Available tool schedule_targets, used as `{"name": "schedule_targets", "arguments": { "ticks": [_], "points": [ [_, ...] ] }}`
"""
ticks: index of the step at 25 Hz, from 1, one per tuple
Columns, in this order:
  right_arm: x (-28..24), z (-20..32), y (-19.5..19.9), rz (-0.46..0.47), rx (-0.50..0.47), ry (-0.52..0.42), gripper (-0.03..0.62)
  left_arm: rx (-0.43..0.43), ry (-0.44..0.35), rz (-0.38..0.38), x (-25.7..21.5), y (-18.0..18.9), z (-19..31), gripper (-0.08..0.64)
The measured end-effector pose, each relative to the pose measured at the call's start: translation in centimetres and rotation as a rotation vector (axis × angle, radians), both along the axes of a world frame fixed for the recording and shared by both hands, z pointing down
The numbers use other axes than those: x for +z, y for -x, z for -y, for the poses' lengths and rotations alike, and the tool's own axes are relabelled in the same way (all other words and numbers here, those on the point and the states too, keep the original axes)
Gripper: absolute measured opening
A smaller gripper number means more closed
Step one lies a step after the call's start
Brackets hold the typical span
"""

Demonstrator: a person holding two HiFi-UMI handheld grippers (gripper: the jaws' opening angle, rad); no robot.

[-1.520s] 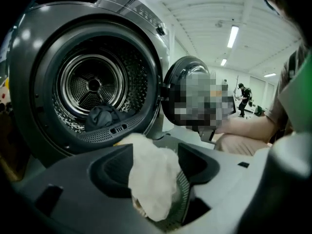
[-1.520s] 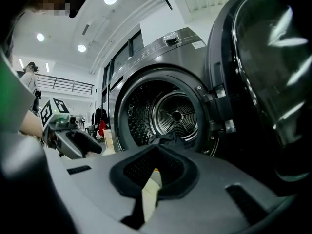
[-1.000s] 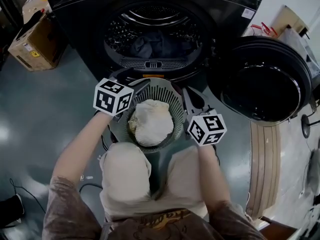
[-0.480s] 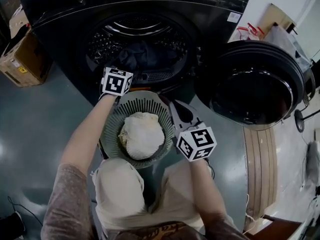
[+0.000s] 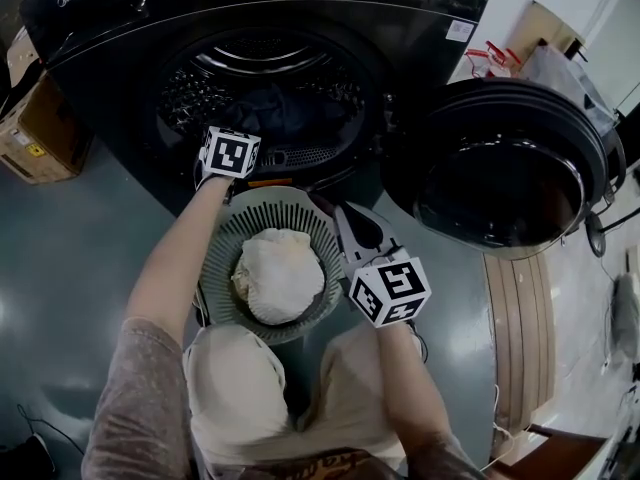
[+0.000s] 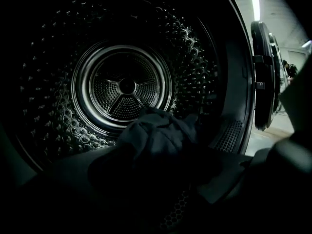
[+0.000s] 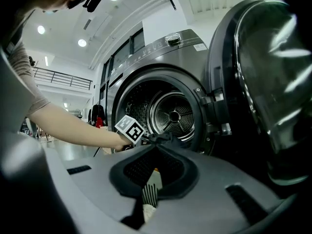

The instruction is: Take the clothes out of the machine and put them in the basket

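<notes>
A dark garment (image 5: pixel 290 96) lies in the drum of the black machine (image 5: pixel 120 28); up close in the left gripper view the garment (image 6: pixel 158 133) is a crumpled heap on the drum floor. My left gripper (image 5: pixel 250 128) reaches into the drum mouth. Its jaws stand wide on either side of the garment's near edge and have just been closing; I see no pad pressing on the cloth. The round grey basket (image 5: pixel 225 243) stands on the floor before the machine with a white cloth (image 5: pixel 277 274) in it. My right gripper (image 5: pixel 340 213) hangs shut and empty beside the basket's right rim.
The machine's round door (image 5: pixel 500 168) stands swung open at the right. A cardboard box (image 5: pixel 35 128) sits on the floor at the left. The person's knees (image 5: pixel 240 368) are just behind the basket. A pale wooden board (image 5: pixel 525 318) lies at the right.
My left gripper has moved from above the basket's left rim forward into the drum mouth. The right gripper has stayed by the basket.
</notes>
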State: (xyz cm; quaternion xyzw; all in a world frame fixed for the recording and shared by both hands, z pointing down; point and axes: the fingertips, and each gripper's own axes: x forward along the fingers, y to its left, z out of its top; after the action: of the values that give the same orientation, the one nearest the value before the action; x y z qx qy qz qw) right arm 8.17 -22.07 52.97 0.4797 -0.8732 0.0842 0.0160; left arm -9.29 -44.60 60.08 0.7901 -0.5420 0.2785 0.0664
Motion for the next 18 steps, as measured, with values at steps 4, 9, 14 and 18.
{"name": "schedule_targets", "arguments": {
  "ticks": [4,9,14,18],
  "points": [
    [0.0,0.1,0.1,0.001,-0.003,-0.004,-0.003,-0.005,0.01,0.004,-0.3,0.0,-0.6,0.161],
    [0.2,0.2,0.4,-0.001,-0.009,-0.004,-0.003,-0.015,0.03,-0.037,-0.2,0.0,-1.6,0.064],
    [0.3,0.5,-0.3,0.012,0.004,-0.002,-0.003,0.035,0.053,-0.105,-0.9,-0.9,-4.2,0.054],
    [0.6,0.6,-0.8,0.017,0.013,0.006,-0.003,0.115,0.057,-0.14,-2.5,-2.3,-7.5,0.052]
  ]
}}
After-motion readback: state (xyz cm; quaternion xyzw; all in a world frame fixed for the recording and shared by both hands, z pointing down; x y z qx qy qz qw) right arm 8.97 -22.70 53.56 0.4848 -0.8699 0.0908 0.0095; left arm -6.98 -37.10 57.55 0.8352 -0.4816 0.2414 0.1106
